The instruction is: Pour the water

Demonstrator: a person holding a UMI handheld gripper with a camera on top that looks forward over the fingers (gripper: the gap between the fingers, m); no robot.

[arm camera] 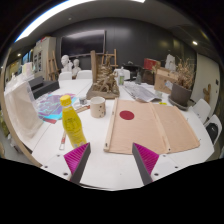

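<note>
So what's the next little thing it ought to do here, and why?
Probably swing toward the yellow bottle and move forward. The gripper is open and holds nothing, and the bottle stands upright on the white table just ahead of the fingers, off to one side rather than between them. The mug sits farther back, so grasping the bottle seems to come first.

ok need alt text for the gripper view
The gripper hangs open above a white table, holding nothing. A yellow bottle stands just ahead of its left finger, with a mug and tan boards beyond.
</note>
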